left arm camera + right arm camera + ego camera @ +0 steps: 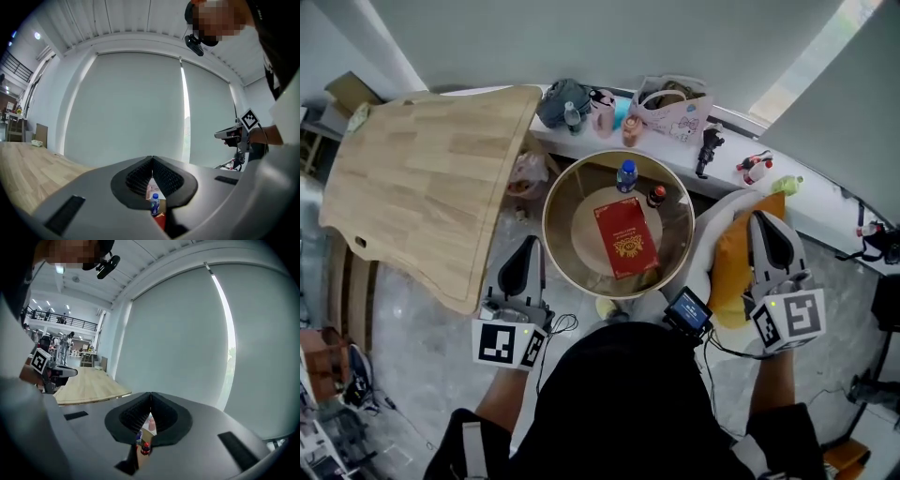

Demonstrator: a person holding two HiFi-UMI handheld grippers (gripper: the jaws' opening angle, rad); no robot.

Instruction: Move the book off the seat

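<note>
Red book (625, 236) lies flat on the round table (558, 192), near a blue-capped bottle (626, 175) and a small dark bottle (656, 195), apart from the orange cushion (733, 258). My left gripper (528, 246): jaws pressed together, nothing between. My right gripper (766, 221), over the cushion: jaws likewise together, empty

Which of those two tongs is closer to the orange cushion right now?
Right. The right tongs hang directly over the orange cushion. The left tongs are on the far side of the round seat, beside the pale wooden table.
</note>
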